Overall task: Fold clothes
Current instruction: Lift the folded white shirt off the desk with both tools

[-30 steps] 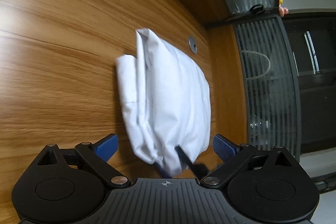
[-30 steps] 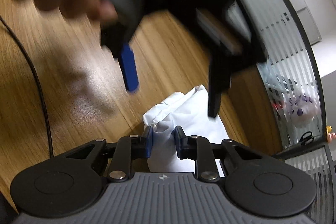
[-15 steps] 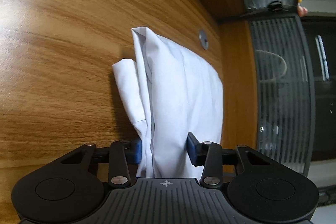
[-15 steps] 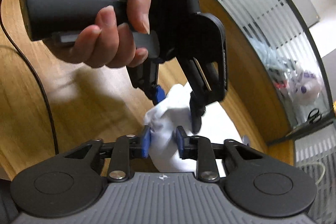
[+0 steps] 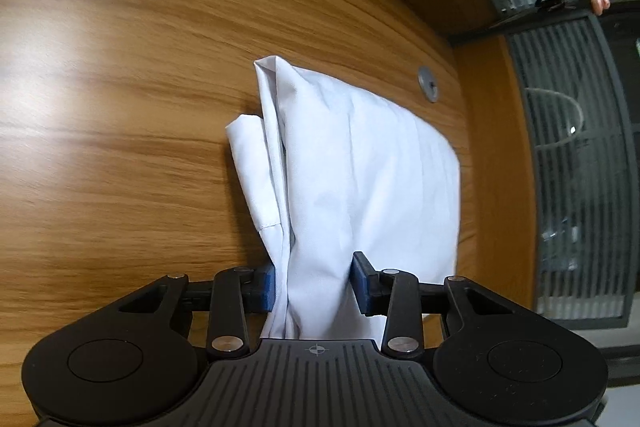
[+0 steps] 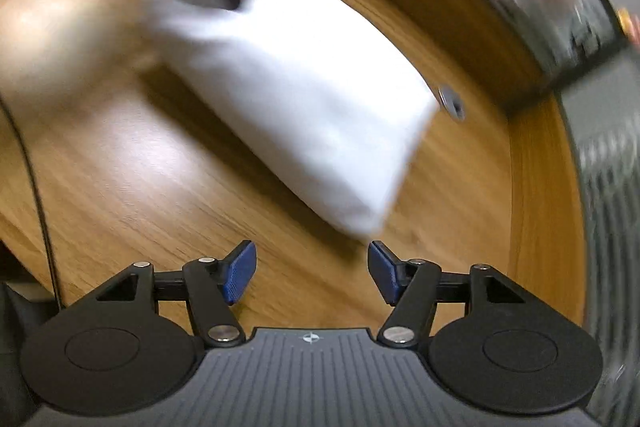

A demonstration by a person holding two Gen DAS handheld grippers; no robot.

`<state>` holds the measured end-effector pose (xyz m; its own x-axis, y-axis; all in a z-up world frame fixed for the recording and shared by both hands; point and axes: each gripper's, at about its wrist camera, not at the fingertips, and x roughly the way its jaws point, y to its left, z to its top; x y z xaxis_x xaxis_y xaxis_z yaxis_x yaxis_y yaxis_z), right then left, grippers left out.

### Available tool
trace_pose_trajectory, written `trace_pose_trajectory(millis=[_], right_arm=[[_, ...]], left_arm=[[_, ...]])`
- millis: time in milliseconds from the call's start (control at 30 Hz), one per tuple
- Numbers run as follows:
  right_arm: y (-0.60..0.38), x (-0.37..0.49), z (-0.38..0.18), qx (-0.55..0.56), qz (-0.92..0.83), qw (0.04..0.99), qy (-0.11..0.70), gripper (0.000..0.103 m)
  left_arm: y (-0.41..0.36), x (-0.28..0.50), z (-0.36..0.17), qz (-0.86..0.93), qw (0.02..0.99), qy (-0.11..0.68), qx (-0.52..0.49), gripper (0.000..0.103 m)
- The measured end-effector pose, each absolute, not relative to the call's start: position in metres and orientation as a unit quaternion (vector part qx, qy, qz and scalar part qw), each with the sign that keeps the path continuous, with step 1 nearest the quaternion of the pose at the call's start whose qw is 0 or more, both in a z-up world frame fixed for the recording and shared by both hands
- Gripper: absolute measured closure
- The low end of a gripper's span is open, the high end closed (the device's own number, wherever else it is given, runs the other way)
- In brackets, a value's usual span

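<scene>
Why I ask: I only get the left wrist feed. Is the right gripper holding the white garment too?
Observer: No. The right gripper is open, clear of the white garment, facing its near corner.
Operator: Is the cloth flat on the table?
Observer: Not fully. The end in the left gripper looks raised, with a shadow on the table beneath it; the view is blurred.
Operator: Anything nearby?
Observer: A black cable runs along the table's left side.

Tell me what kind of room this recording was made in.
Probably an office or meeting room: a large wooden table with a round metal cap set into it, and striped frosted glass partitions behind it.
</scene>
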<state>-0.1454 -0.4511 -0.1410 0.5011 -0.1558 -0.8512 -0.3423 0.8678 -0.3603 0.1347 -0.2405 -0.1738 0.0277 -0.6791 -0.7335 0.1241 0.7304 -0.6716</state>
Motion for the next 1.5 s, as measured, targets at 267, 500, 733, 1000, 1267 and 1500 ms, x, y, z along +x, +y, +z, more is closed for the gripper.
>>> trace_pose_trajectory(millis=[267,500,733,1000,1267,1500], right_arm=[[-0.527,-0.106,-0.137,0.076,0.082,0.856,0.504,0.024],[-0.565,-0.041,-0.160,0.284,0.149,0.815,0.483,0.014],[-0.559,0.014,-0.193,0.285,0.161,0.784,0.528,0.012],[-0.556,0.041,-0.203,0.303,0.188,0.768,0.532,0.013],[-0.548,0.043,-0.198,0.318,0.169,0.771,0.526,0.041],[-0.550,0.012,-0.162,0.325,0.128,0.801,0.487,0.057]], left_arm=[[-0.214,0.138,-0.166,-0.260,0.695,0.649,-0.170,0.061],[-0.211,0.140,-0.161,-0.236,0.710,0.651,-0.130,0.058],[-0.210,0.143,-0.163,-0.235,0.709,0.653,-0.127,0.056],[-0.194,0.135,-0.172,-0.254,0.714,0.625,-0.186,0.051],[-0.185,0.125,-0.186,-0.251,0.701,0.606,-0.281,0.040],[-0.216,0.120,-0.149,-0.281,0.737,0.575,-0.216,0.053]])
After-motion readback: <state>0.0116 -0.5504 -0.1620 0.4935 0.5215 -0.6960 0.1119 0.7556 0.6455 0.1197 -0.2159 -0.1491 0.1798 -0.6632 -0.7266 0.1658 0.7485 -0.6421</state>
